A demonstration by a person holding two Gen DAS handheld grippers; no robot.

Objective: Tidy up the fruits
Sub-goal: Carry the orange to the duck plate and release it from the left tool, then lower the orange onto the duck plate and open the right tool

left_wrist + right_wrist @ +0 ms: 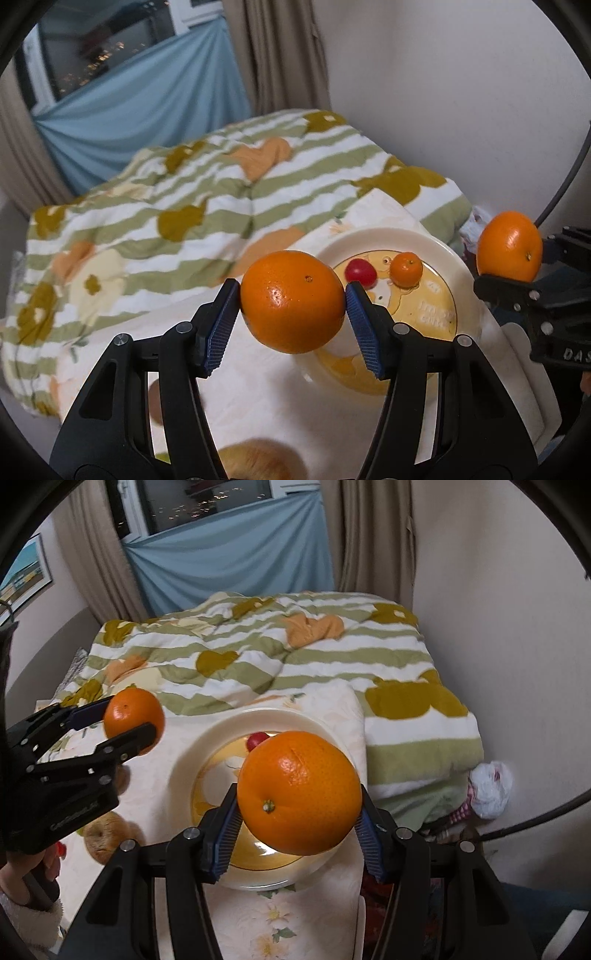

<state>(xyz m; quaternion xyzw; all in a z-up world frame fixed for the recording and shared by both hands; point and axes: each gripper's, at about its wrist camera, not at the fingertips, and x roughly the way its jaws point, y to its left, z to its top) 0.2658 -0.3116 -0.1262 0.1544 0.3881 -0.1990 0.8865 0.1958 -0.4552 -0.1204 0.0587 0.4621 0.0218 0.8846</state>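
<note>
Both grippers carry fruit: left gripper [291, 306] clamps an orange [293, 301], right gripper [299, 808] clamps another orange [299, 801]. Ahead, plate [402, 236] holds tomato [360, 272] and tangerine [406, 269]. Judged partway; both oranges unplaced.

White "DAS", cut off, on my right gripper [515, 284], pale lettering on the plate [436, 236], perhaps unreadable.

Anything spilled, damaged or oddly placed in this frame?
Nothing spilled. The orange in the right gripper shows a short slit-like mark in its peel near the top. The left gripper holds another orange that looks intact; the plate sits level on the bedding.
</note>
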